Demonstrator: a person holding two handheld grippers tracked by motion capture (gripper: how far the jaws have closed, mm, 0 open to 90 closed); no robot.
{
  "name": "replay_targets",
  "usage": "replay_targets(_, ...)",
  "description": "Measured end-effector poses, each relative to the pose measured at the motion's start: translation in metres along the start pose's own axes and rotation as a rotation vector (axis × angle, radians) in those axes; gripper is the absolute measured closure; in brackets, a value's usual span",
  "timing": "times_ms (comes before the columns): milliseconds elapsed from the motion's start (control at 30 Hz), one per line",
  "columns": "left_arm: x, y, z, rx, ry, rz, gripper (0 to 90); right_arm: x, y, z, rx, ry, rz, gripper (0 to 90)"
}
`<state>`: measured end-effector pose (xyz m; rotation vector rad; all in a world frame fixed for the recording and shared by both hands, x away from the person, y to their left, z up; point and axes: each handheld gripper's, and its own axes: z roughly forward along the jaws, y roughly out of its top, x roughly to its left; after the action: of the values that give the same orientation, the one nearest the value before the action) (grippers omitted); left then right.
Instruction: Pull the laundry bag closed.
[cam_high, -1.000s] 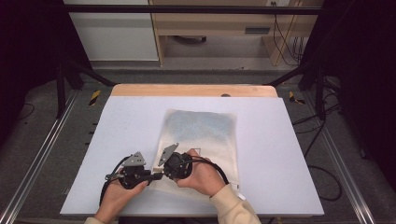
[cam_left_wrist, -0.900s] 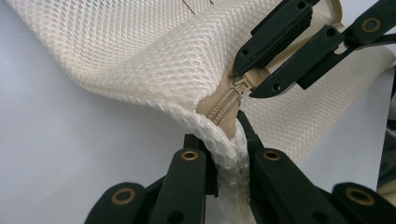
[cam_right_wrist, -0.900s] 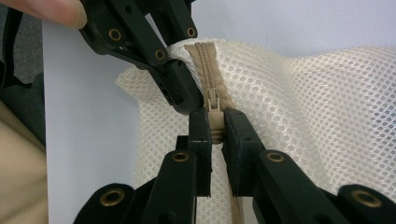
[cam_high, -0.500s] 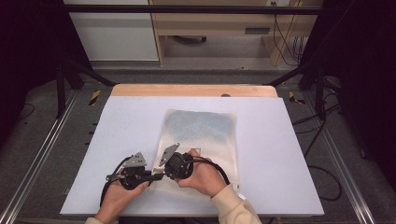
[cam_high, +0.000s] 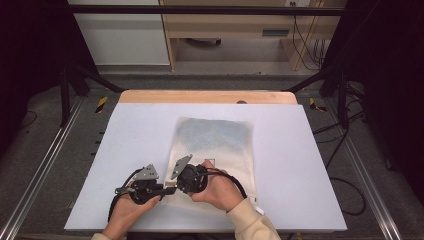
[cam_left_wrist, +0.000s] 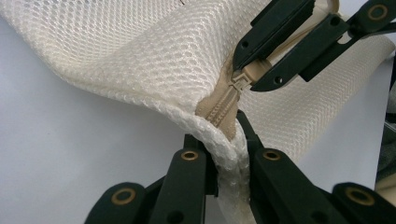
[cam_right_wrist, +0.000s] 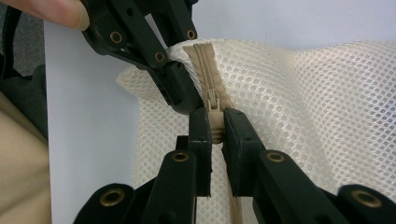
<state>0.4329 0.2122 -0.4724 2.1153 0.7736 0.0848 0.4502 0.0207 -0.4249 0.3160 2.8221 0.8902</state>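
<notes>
A cream mesh bag (cam_high: 215, 140) lies flat on the white table (cam_high: 125, 130), its beige zipper (cam_right_wrist: 205, 60) running along the near edge. My left gripper (cam_left_wrist: 229, 140) is shut on the bag's thick corner seam (cam_left_wrist: 224, 158) at the zipper's end. My right gripper (cam_right_wrist: 215, 121) is shut on the beige zipper pull (cam_right_wrist: 214, 128), right beside the left gripper's jaws (cam_right_wrist: 180, 88). In the high view both grippers, left (cam_high: 169, 190) and right (cam_high: 176, 186), meet at the bag's near left corner. The corner is lifted slightly off the table.
A wooden strip (cam_high: 200, 96) borders the table's far edge. Metal rails (cam_high: 45, 165) and black frame posts (cam_high: 65, 90) flank the table, with cables (cam_high: 345, 185) on the floor at the right. A cable (cam_high: 235, 180) trails from the right gripper across the bag.
</notes>
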Motion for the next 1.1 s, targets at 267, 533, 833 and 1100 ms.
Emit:
replay_targets(267, -0.0024, 0.0005, 0.0012, -0.002, -0.004, 0.007, 85.0, 0.0009, -0.0015, -0.0021, -0.002, -0.002, 0.002, 82.2)
replay_targets(533, -0.0043, 0.0013, 0.0014, -0.008, -0.001, 0.016, 85.1, 0.0013, -0.0028, -0.0052, 0.002, -0.001, 0.002, 82.2)
replay_targets(833, -0.0065, 0.0019, 0.002, -0.01, 0.0, 0.027, 85.1, 0.001, -0.0047, -0.0071, 0.006, 0.003, 0.005, 82.2)
replay_targets(1100, -0.0071, 0.0019, 0.002, -0.011, -0.002, 0.027, 85.1, 0.0003, -0.0075, -0.0062, 0.011, 0.006, 0.016, 82.2)
